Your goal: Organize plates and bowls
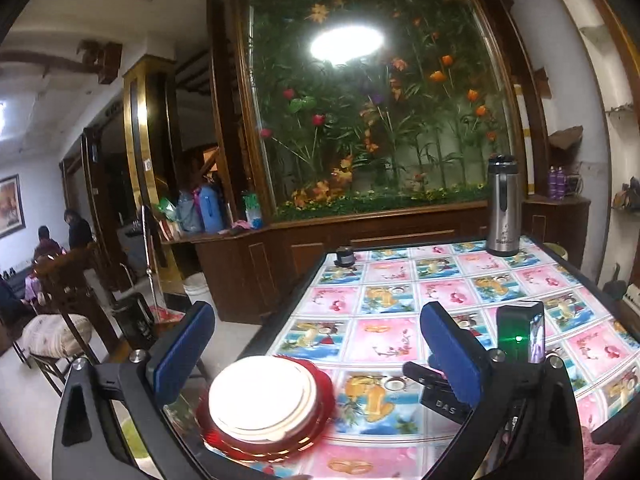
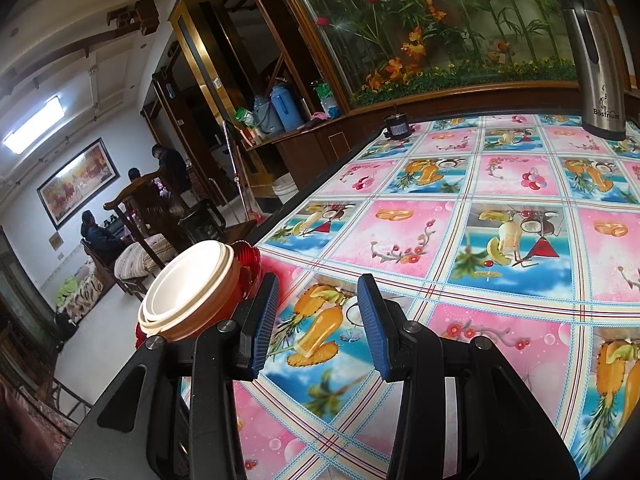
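- Left gripper (image 1: 316, 344): nearest element of the left wrist view; its two blue-padded fingers (image 1: 182, 346) stand wide apart, with nothing clamped between them. No earlier view is given against which to compare.
- Stack of bowls (image 1: 260, 396): white nested bowls, seated on red scalloped plates (image 1: 320, 400), lies below and between the open left fingers, apart from both pads. The stack rests at the near left corner of the table, close to its edge.
- Right gripper (image 2: 318, 320): in the right wrist view its blue-ribbed fingers (image 2: 264, 320) are set at a moderate gap, holding nothing; only the tablecloth shows between them.
- The same bowl stack (image 2: 188, 288) appears just left of the right gripper's left finger, outside the jaws; whether it touches the finger cannot be told. A red plate rim (image 2: 248, 258) shows behind it.
- Small black device (image 1: 520, 332): with a green light, seen just beyond the left gripper's right finger.
- Table (image 2: 440, 240): covered by a glossy cloth of pink and blue fruit-print squares, extending away from both grippers.
- Small dark jar (image 2: 396, 126): at the far left edge of the table.
- Steel thermos (image 1: 503, 206): upright at the far right of the table, well apart from the stack.
- Glass-fronted flower display (image 1: 372, 100): in a wooden frame behind the table.
- Blue flasks (image 2: 280, 110): on the wooden counter to its left.
- Seated people (image 2: 100, 232): in the far room at left.
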A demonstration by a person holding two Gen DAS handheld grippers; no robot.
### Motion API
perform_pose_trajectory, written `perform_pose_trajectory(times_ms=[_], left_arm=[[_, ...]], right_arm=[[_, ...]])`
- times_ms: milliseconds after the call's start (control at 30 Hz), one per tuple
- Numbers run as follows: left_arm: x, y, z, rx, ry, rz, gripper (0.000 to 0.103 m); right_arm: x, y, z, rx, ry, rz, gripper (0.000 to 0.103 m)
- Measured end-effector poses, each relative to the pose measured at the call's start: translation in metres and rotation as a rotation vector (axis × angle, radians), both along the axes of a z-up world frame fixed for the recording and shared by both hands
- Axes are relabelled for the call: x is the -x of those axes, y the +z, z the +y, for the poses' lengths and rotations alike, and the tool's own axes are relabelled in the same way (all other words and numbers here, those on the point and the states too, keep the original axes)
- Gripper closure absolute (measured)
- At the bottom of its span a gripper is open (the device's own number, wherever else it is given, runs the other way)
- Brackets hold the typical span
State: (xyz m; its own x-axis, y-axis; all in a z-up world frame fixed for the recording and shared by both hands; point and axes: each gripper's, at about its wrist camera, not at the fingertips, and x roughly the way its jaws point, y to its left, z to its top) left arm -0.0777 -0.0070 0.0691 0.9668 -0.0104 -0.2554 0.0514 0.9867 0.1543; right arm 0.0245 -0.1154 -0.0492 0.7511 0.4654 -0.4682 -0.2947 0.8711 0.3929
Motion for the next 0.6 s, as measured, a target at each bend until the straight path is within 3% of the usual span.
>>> perform_pose_trajectory(times_ms=[200,400,600], left_arm=[[-0.005,-0.011,-0.003,-0.022,0.045,0.016,0.000],[-0.017,-0.023,0.014,0.036,0.081,0.081,0.000],[-0.036,-0.039,0.043,0.068,0.191,0.129,0.000]], right_arm=[[0.001,0.000,0.000,0.000,0.000,0.002,0.062],[0.000,0.000,0.001,0.001,0.000,0.008,0.062],[0.000,0.001,0.001,0.001,0.001,0.009,0.062]])
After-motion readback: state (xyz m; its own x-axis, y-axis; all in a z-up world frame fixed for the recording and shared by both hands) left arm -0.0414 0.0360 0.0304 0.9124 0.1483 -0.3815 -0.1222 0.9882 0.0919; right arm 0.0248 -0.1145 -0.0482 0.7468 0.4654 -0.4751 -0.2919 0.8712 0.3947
